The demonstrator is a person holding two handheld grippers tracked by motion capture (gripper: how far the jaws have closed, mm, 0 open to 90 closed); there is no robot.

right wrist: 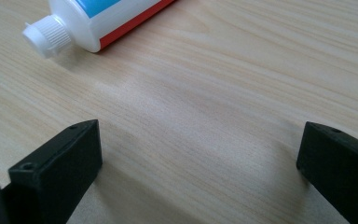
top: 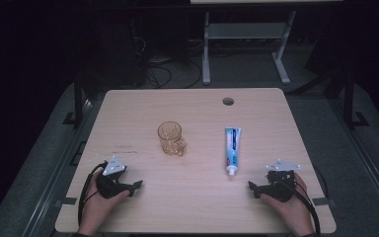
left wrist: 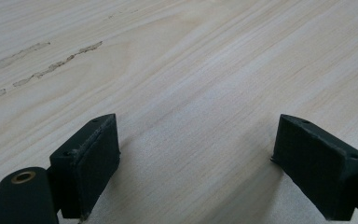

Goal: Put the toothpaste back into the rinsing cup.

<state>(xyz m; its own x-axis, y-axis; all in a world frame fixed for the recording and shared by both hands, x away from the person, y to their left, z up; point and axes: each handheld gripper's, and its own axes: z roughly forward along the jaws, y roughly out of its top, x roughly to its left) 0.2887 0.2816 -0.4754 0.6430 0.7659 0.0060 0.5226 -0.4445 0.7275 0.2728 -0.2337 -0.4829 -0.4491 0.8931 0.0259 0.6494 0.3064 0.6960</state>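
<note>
A clear amber glass mug [top: 170, 138] stands upright near the middle of the light wooden table [top: 128, 113]. To its right lies a white and blue toothpaste tube [top: 232, 149], white cap toward the person; the tube [right wrist: 98, 21] is in the upper left of the right gripper view. My left gripper [top: 137, 185] rests at the front left in a hand, open, jaws wide over bare wood [left wrist: 196, 140]. My right gripper [top: 251, 186] rests at the front right, a little below and right of the cap, open with nothing between its jaws [right wrist: 200, 154].
A round cable hole [top: 228, 101] sits near the table's far edge. Faint scuff marks [left wrist: 56, 65] streak the wood ahead of the left gripper. Beyond the table stand a white desk frame [top: 246, 44] and cables on a dark floor.
</note>
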